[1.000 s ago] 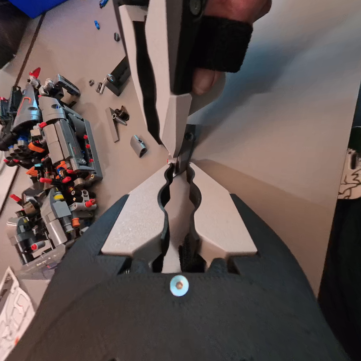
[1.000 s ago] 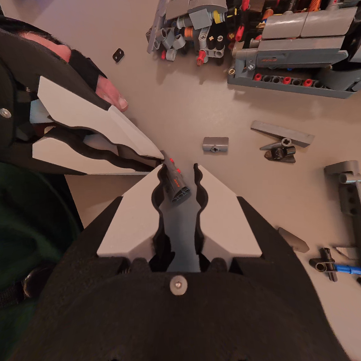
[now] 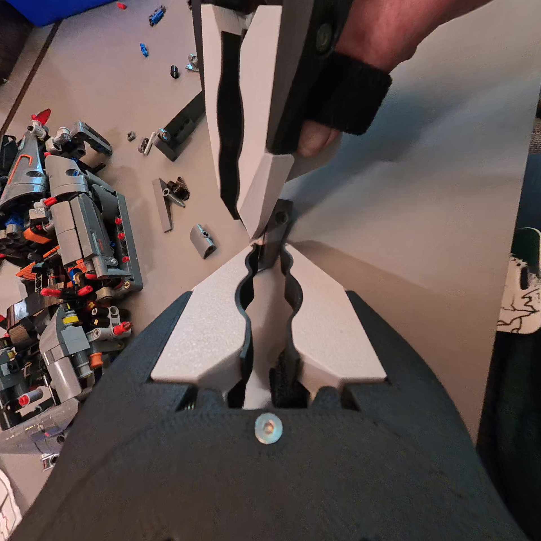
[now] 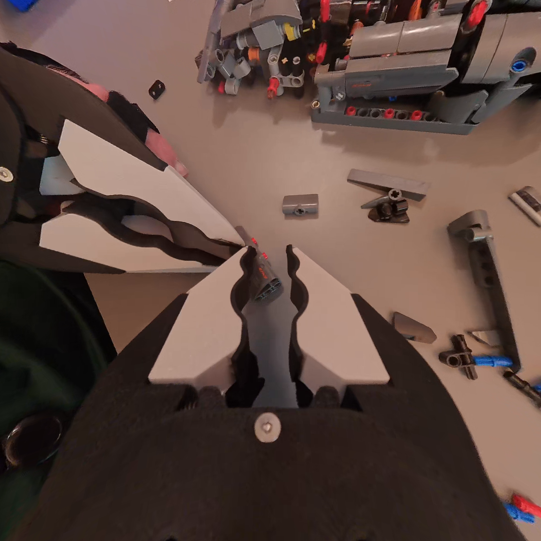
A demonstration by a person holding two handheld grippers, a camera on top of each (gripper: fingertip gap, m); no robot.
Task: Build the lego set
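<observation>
1 dark lego piece [image 4: 265,278] sits clamped in left hand-held gripper [image 3: 268,248].

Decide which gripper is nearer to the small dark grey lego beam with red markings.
Left. The left gripper is shut on one end of the dark grey beam, holding it. The right gripper is open and straddles the other end without clamping it.

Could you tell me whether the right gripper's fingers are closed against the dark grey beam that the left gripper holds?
Apart on one side: in the right wrist view the right gripper stands open, bare table separating its right finger from the dark grey beam. Contact with the other finger cannot be told.
</observation>
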